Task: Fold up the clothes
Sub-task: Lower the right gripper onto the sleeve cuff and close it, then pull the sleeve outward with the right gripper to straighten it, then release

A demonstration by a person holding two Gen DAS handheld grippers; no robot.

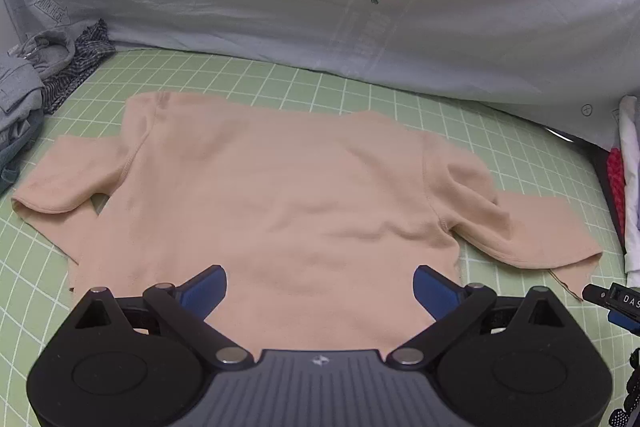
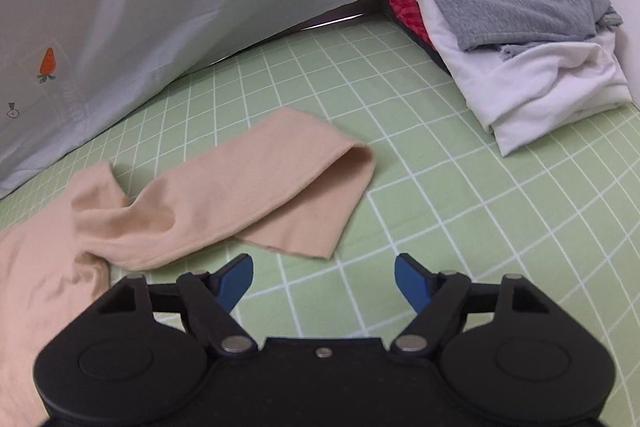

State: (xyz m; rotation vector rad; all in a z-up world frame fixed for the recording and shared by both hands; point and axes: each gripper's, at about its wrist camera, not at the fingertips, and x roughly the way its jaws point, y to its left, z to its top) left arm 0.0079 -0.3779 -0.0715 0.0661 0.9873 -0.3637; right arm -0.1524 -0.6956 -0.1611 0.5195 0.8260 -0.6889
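Left wrist view: the shirt (image 1: 280, 195), peach and short-sleeved, lies spread flat on the green grid mat (image 1: 360, 95). The left gripper (image 1: 320, 287) hangs over the shirt's near hem, its blue fingers (image 1: 204, 285) spread wide with only flat cloth beneath them, gripping nothing. One sleeve sticks out on each side of the shirt. Behind the shirt hangs a grey sheet (image 1: 320, 7) printed with carrots. Left of the shirt sits a heap of grey and checked clothes (image 1: 36, 75); right of it, at the mat's edge, a sliver of white and red cloth. A tip of the right gripper (image 1: 612, 301) shows just beyond the shirt's right sleeve.

Right wrist view: the shirt (image 2: 224, 199) shows only its right sleeve and side, the sleeve lying flat and pointing away from the body. The right gripper (image 2: 324, 277) is just beside the sleeve's end, over bare mat (image 2: 460, 187), its fingers (image 2: 236, 277) parted and empty. Well beyond the shirt, a folded stack (image 2: 520, 27) of grey, white and red rests at the mat's far corner.
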